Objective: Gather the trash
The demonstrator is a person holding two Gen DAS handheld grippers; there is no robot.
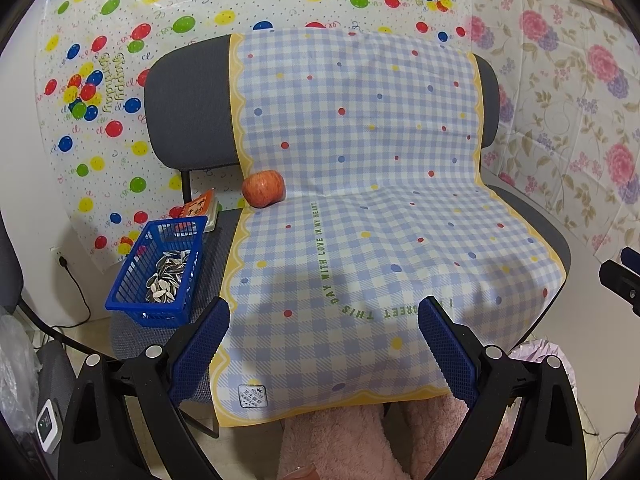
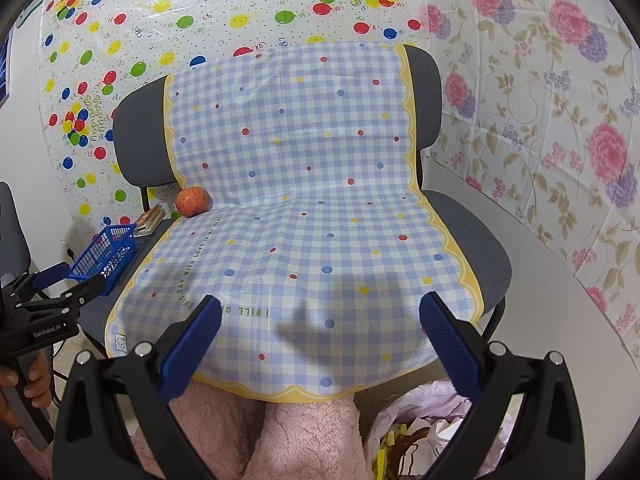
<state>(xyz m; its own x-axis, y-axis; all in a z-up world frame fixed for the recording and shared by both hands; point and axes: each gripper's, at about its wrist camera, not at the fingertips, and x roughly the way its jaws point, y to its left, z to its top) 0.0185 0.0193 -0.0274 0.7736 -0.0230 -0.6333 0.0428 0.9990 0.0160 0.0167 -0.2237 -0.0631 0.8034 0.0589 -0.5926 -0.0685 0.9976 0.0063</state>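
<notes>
A blue plastic basket [image 1: 158, 276] holding sunflower seed shells [image 1: 168, 276] sits on the chair's left side, also in the right wrist view [image 2: 105, 256]. A bin lined with a pink bag [image 2: 432, 432] holds paper scraps at the lower right, by the chair's front. My left gripper [image 1: 324, 320] is open and empty above the front of the checked cloth [image 1: 360, 200]. My right gripper [image 2: 320, 316] is open and empty over the same cloth's front edge [image 2: 304, 240]. The left gripper also shows at the left of the right wrist view [image 2: 72, 280].
A red apple [image 1: 263, 189] rests on the cloth's back left corner, also in the right wrist view [image 2: 193, 201]. An orange packet [image 1: 200, 206] lies behind the basket. The grey chair [image 1: 188, 112] stands against patterned wall sheets. Pink fleece legs [image 2: 280, 436] are below.
</notes>
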